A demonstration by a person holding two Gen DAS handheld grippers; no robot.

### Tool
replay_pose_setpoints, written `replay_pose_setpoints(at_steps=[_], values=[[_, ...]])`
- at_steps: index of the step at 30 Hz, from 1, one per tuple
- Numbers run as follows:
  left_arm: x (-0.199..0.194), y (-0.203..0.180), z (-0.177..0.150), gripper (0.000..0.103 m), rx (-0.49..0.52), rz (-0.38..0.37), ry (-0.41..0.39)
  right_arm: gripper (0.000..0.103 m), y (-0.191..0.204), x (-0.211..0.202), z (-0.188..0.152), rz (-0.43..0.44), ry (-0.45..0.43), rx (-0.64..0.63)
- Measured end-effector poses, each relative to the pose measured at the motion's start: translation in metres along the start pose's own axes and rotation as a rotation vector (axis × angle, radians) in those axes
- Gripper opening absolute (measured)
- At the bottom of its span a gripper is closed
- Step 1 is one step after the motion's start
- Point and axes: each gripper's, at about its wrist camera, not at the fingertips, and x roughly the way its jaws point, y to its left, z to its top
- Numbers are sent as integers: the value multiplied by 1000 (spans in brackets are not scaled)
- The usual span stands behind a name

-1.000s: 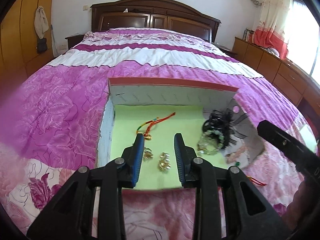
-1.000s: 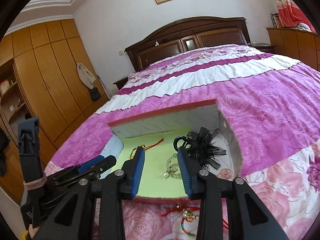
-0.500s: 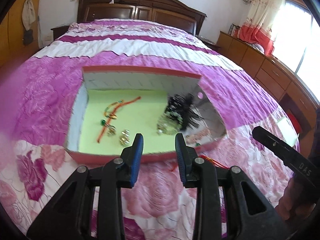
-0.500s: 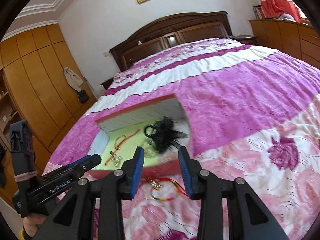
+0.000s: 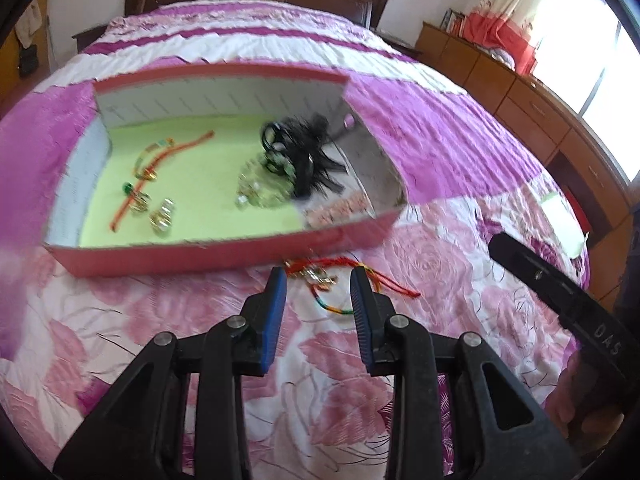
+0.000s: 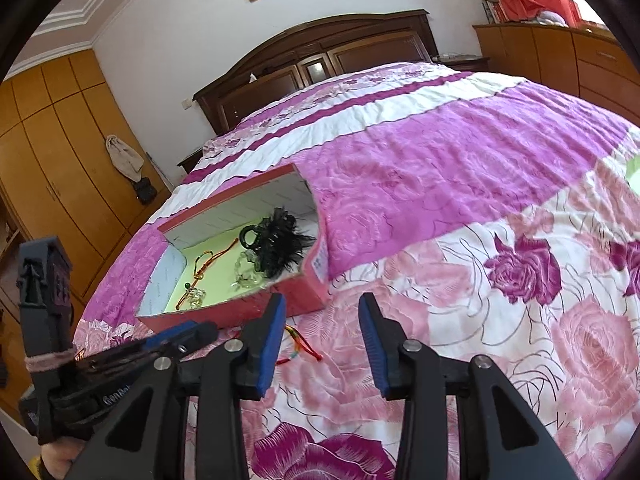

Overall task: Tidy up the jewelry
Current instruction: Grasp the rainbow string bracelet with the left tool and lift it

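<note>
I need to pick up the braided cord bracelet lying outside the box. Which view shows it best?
The left wrist view: the multicolored cord bracelet lies whole, centered ahead of the open jaws. In the right wrist view a finger hides most of it.

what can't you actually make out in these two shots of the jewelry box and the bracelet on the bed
- Red and rainbow cord bracelet on the bedspread: in the right wrist view, mostly hidden behind the right hand-held gripper.
- Its small gold charm: blurred in the left wrist view, shape unclear.
- Small gold pieces in the red cardboard box: motion blur, type unclear.
- Clear bead bracelet: partly covered by the black feathery hair clip.
- Pink item in the box corner: blurred, unidentifiable.
</note>
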Motion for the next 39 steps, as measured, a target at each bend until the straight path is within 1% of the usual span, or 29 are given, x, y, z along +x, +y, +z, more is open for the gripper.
replay_pose_setpoints(at_steps=[4, 8, 11, 14, 15, 19, 27, 32, 35, 39], values=[[16, -6, -5, 24, -4, -2, 48, 41, -10, -1, -2, 10, -2, 30], [32, -9, -10, 24, -6, 20, 92, 41, -16, -1, -4, 20, -5, 50], [39, -8, -14, 24, -14, 28, 114, 41, -19, -1, -5, 27, -5, 62], [41, -7, -15, 23, -20, 34, 113, 41, -20, -1, -5, 31, -5, 70], [40, -6, -15, 21, -19, 36, 112, 41, -20, -1, -5, 31, -5, 69], [41, -6, -17, 0, -15, 34, 114, 41, -20, -1, -5, 30, -7, 68], [28, -2, -20, 0, -17, -8, 99, 41, -19, -2, -5, 25, -10, 58], [9, -2, -24, 0, 13, -26, 91, 41, -16, -3, -5, 22, -10, 52], [-2, 1, -29, 0, 44, -19, 107, 41, -12, -4, -5, 22, -5, 43], [-7, 13, -34, 0, 22, -25, 138, 41, -6, -4, -6, 22, 1, 30]])
